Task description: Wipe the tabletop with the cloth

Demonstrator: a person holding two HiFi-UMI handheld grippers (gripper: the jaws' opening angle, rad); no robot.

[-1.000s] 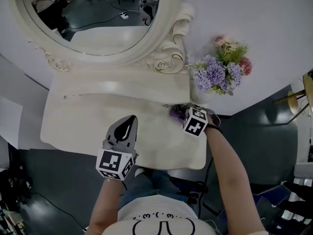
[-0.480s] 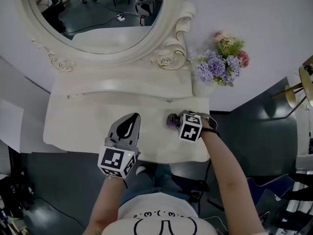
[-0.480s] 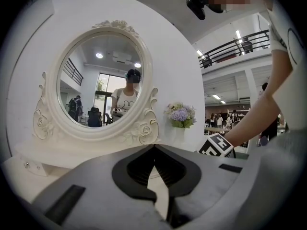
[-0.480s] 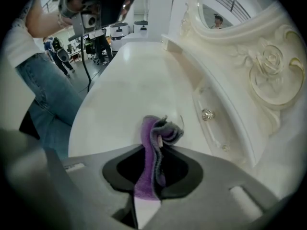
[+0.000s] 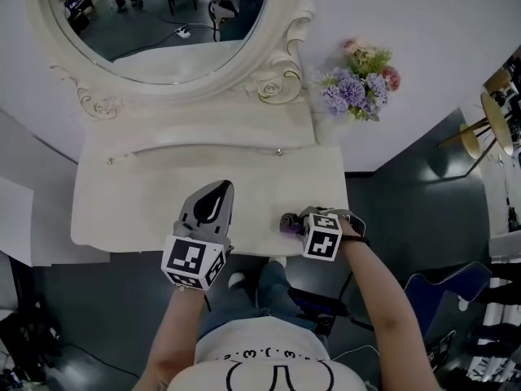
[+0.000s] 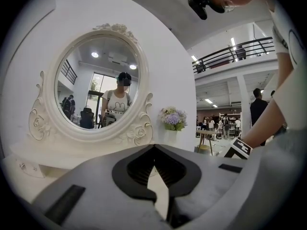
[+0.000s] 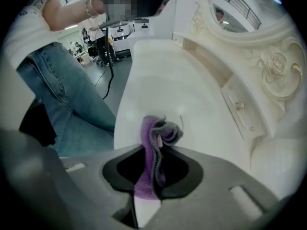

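Purple cloth (image 5: 287,222) is pinched in the right hand-held gripper (image 5: 298,221) at the bench (image 5: 130,210) front edge, right of centre. It was up by the flowers (image 5: 358,88) a second ago, so a wipe stroke looks underway. Only the right gripper view shows the cloth bunched between the jaws. Left hand-held gripper (image 5: 213,200) is narrow and empty, mid-frame.

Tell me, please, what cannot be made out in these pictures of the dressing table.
- Head view: the cloth is mostly hidden by the right gripper; its contact with the tabletop cannot be told.
- Head view: the mirror is cut off by the top edge.
- Left gripper view: the left gripper covers the tabletop's near part.
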